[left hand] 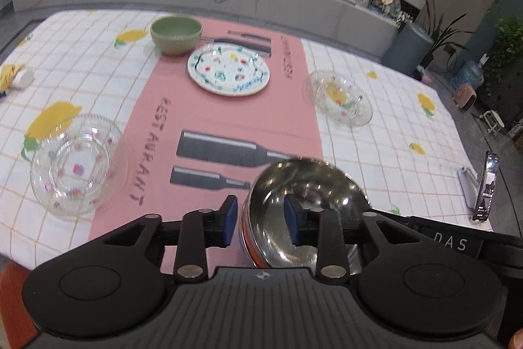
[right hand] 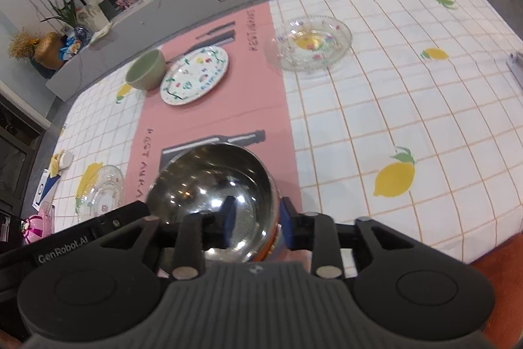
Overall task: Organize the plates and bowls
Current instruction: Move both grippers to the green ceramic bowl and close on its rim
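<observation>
Steel caught the light at the near edge of the worktop (left hand: 376, 133): a shiny round stainless-steel bowl (left hand: 304, 195) with an orange band under its rim sat at 6 o'clock on the pink placemat printed with dark cutlery shapes (left hand: 228, 120). Both grippers had hold of it. The left gripper (left hand: 261, 219) straddled the bowl's left rim, one blue pad outside the wall and the other inside the basin, the jaws narrowed to about the thickness of the wall. The right gripper (right hand: 256, 223) did the same on the bowl's right rim, one pad inside and one outside, jaws likewise drawn in close.

Farther up the placemat, at 12 o'clock in the left wrist view, lay a white round plate painted with small coloured flowers and a wavy green line (left hand: 228, 69). A pale green matte bowl (left hand: 176, 35) stood just beside it at 11 o'clock, touching or nearly touching its rim; which, I could not tell. At 9 o'clock a clear glass dish with tiny floral dots (left hand: 76, 164) rested on the white checked tablecloth with yellow lemons, well apart from the steel bowl. A second clear glass dish (left hand: 338, 97) lay at 2 o'clock on the cloth, just off the placemat's right edge.
</observation>
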Demonstrator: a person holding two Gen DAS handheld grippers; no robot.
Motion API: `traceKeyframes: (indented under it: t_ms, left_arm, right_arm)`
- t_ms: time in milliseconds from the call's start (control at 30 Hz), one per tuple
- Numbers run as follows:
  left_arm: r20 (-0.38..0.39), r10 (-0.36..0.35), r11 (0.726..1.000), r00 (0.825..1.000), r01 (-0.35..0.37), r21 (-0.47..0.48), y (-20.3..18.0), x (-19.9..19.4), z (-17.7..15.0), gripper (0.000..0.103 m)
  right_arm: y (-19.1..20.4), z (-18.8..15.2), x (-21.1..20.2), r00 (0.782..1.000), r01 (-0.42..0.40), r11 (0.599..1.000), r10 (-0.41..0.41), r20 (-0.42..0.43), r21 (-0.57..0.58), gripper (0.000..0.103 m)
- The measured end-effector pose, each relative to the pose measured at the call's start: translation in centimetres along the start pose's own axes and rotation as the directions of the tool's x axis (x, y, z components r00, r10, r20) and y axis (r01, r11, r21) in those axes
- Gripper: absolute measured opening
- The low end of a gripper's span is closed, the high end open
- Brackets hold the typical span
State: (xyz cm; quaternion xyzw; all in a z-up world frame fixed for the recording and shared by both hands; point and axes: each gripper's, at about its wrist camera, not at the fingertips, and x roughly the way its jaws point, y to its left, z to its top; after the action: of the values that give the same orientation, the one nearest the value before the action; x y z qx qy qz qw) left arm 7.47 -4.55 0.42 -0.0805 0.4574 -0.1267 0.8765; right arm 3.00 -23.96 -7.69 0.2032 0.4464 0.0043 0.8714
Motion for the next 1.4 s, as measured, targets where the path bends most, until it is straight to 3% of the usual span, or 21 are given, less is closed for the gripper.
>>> traceKeyframes:
  t_ms: [200, 433, 633, 1067, 1200, 1400]
  left_arm:
    - [0.049, 0.009, 1.000, 0.999, -0.009, 0.010, 0.9, -0.9, 0.6, 0.050]
    - [0.072, 0.028, 1.000, 0.997, -0.027, -0.016, 2.9, -0.6, 1.7, 0.051]
    - [0.052, 0.059, 0.998, 0.997, -0.061, 0.026, 4.7, 0.6, 3.6, 0.051]
    - [-0.035, 0.032, 0.997, 0.999, -0.030, 0.071, 9.1, 4.6, 12.7, 0.051]
    - [-0.060, -0.013, 1.000, 0.998, 0.013, 0.010, 11.0, 6.8, 16.2, 0.051]
    - [-0.049, 0.008, 1.000, 0.999, -0.009, -0.023, 13.8, 11.4, 20.4, 0.051]
  right_arm:
    - [1.9, 0.2, -0.2, 0.999, -0.020, 0.999, 0.021, 0.028, -0.045, 0.049]
    - [4.2, 0.9, 1.1, 1.000, -0.008, 0.996, 0.010, 0.027, -0.087, 0.050]
    - [7.1, 2.9, 3.7, 1.000, 0.004, 0.987, -0.008, -0.023, -0.164, 0.051]
    - [14.0, 12.1, 12.3, 0.983, -0.004, 0.957, -0.050, -0.177, -0.291, 0.052]
    - [16.4, 15.1, 14.9, 0.989, 0.017, 0.932, -0.068, -0.128, -0.362, 0.052]
    - [17.3, 20.3, 20.0, 0.992, 0.012, 0.949, -0.051, -0.116, -0.314, 0.052]
